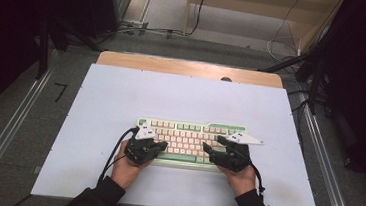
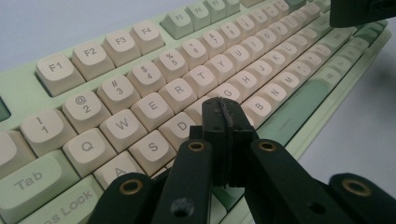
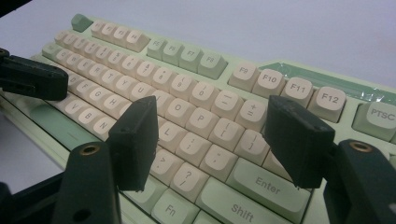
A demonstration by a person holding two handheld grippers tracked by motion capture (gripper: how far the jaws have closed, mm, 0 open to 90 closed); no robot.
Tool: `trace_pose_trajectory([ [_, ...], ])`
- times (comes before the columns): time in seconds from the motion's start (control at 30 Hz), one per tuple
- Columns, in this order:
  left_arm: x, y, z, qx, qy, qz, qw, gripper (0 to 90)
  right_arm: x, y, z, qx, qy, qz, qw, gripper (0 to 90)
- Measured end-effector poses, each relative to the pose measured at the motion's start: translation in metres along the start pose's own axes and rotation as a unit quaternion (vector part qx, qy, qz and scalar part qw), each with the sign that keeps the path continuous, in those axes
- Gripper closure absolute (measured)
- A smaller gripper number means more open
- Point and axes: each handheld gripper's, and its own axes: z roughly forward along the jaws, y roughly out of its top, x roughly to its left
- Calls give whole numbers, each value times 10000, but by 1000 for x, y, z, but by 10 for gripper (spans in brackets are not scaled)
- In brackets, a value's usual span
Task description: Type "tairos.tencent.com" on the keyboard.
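Pale green and cream plastic — one keyboard (image 1: pixel 188 136) lies flat on the white desk (image 1: pixel 121 97), a bit nearer the desk's near edge than its far edge, roughly centred left to right. Two grippers, two hands, one on each. Left gripper (image 1: pixel 163 145) sits over the keyboard's left half, near edge side, jaws pressed together with nothing between them; in the left gripper view its tips (image 2: pixel 224 112) hang over the keys around F and G, touching or just above I cannot tell. Right gripper (image 1: pixel 206 147) sits over the keyboard's right half, jaws apart, nothing gripped; in the right gripper view its two black fingers (image 3: pixel 135 140) straddle the keys from L across to the bracket keys, Enter key (image 3: pixel 268 186) just below the gap. Each gripper carries one grey three-cornered plate — left plate (image 1: pixel 145 131) and right plate (image 1: pixel 244 138) — both over the keyboard's top rows. One cable (image 1: pixel 113 154) trails from the left gripper toward the desk's near edge. Wooden strip (image 1: pixel 189 67) runs along the desk's far edge.
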Motion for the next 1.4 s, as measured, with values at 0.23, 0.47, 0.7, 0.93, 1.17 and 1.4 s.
trace_pose_trajectory([
  [0.23,0,0,1,2,-17,-11,10000,900,0,0,0,-2,-1,0,10000,336],
  [0.47,-1,0,1,-3,-9,-17,10000,900,1,0,0,-3,-1,-18,10000,336],
  [0.7,5,2,-14,-766,356,-265,9961,572,0,0,0,-38,6,-3,10000,345],
  [0.93,10,3,-19,-992,721,-404,9916,429,1,1,0,-56,0,-11,10000,426],
  [1.17,12,1,-18,-1016,876,-424,9901,429,3,3,1,-101,38,48,9999,667],
  [1.4,13,0,-18,-1018,868,-428,9901,429,5,7,8,-65,93,-96,9999,876],
])
